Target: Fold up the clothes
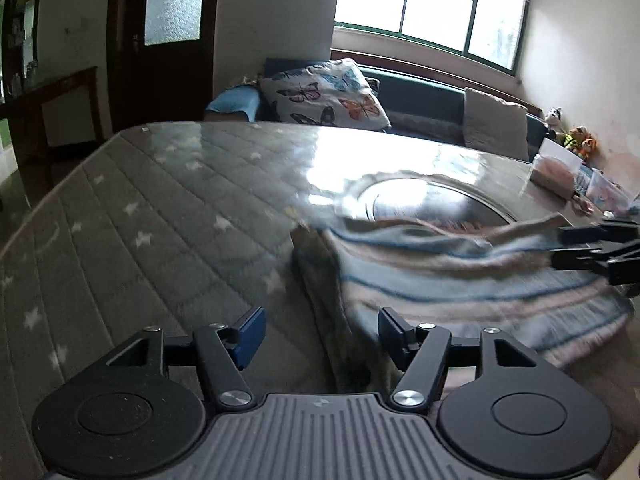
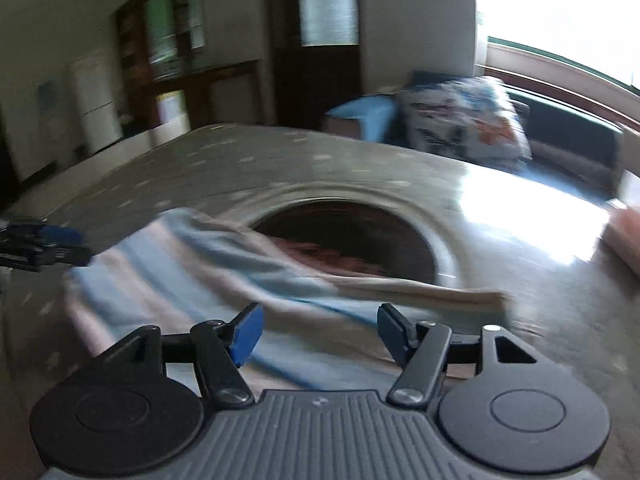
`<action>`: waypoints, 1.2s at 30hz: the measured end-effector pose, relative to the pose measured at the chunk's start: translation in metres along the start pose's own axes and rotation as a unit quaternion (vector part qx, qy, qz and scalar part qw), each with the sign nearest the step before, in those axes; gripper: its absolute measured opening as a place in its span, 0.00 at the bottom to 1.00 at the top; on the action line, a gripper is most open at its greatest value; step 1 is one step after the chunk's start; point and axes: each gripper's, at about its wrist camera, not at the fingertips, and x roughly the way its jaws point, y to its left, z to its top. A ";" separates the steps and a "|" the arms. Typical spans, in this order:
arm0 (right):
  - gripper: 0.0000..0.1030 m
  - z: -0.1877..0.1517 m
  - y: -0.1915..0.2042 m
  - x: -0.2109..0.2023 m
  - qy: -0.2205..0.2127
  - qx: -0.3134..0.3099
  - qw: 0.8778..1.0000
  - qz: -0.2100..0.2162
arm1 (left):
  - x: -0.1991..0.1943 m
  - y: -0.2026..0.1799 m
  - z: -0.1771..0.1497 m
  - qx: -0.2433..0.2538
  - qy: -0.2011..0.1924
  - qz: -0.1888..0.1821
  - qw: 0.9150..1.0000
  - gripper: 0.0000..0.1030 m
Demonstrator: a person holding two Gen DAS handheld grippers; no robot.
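A striped garment of pale blue, pink and cream soft knit (image 1: 460,280) lies in a loose heap on the grey quilted, star-printed covering under a glossy clear sheet on the bench (image 1: 160,208), just in front of a round recessed opening in the bench top (image 1: 432,200). The left claw (image 1: 320,336) hovers at the garment's near left edge with its blue-padded fingers (image 1: 252,334) standing apart and nothing pinched between them; cloth lies beneath and beyond the gap rather than in it. The right claw (image 2: 318,332) is likewise spread, its pads clear of the fabric that runs below them, and it shows from the side at the right border of the left wrist view. With one claw at each end of the garment, both seem placed to take a fresh hold of opposite edges, so the cloth can be drawn flat or doubled over; the fold looks to be at an early or middle stage, since the garment is bunched, not squared. A butterfly-print cushion (image 1: 328,94) rests on the dark sofa under the window beyond the bench. Both views are blurred, the right more so, and no brand, label or writing can be read anywhere.
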 end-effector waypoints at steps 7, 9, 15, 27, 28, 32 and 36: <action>0.70 0.016 0.077 0.036 0.006 -0.055 0.997 0.056 | 0.002 0.010 -0.017 -0.023 0.017 0.004 1.000 0.64; 0.71 0.017 0.095 0.045 0.006 -0.072 0.996 0.060 | 0.001 0.011 -0.017 -0.030 0.013 0.002 0.999 0.64; 0.71 0.011 0.136 0.072 0.013 -0.111 0.992 0.058 | -0.001 0.019 -0.017 -0.051 0.005 0.000 0.999 0.65; 0.71 -0.003 0.170 0.077 0.019 -0.149 0.987 0.063 | -0.015 0.020 0.000 -0.076 -0.031 0.012 0.997 0.63; 0.71 -0.003 0.170 0.077 0.021 -0.149 0.986 0.065 | -0.015 0.016 0.004 -0.075 -0.036 0.006 0.996 0.63; 0.71 -0.004 0.162 0.064 0.022 -0.135 0.988 0.073 | -0.007 -0.005 0.015 -0.063 -0.044 -0.020 0.997 0.63; 0.71 -0.008 0.134 0.038 0.017 -0.108 0.992 0.058 | 0.004 -0.017 0.017 -0.061 -0.040 -0.035 0.997 0.62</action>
